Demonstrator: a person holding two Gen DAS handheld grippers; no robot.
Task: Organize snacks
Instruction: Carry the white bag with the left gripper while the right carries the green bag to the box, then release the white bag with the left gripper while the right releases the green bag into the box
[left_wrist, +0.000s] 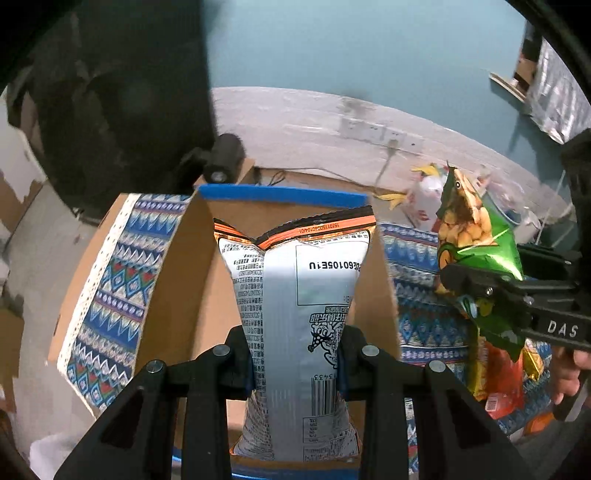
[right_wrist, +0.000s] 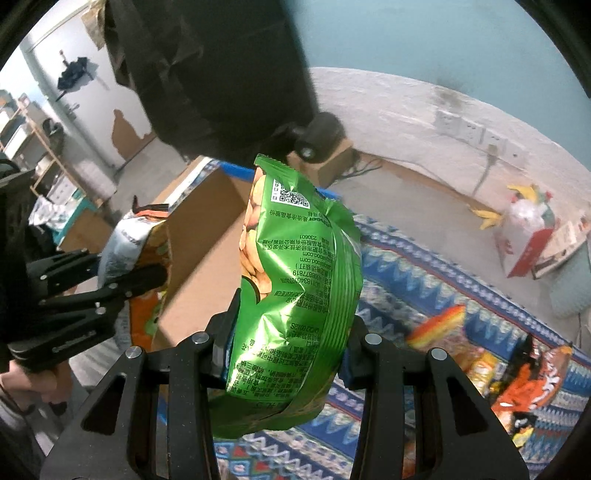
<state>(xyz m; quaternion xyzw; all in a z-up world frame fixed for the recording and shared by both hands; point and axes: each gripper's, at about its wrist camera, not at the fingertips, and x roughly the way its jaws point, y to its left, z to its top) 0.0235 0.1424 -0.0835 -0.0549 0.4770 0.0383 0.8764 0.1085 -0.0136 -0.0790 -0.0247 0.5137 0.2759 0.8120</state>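
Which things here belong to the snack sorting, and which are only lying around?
Belong to the job:
- silver snack bag, held in the left tongs
- green snack bag, held in the right tongs
- cardboard box
- loose snack packets on the patterned cloth

Just lying about:
- bananas
- wall sockets

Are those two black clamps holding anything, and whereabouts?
The left hand-held gripper pinches a silver snack bag across its lower middle; the right hand-held gripper pinches a green snack bag likewise.

Box (left_wrist: 192, 280) left of snacks (right_wrist: 524, 384), seemingly
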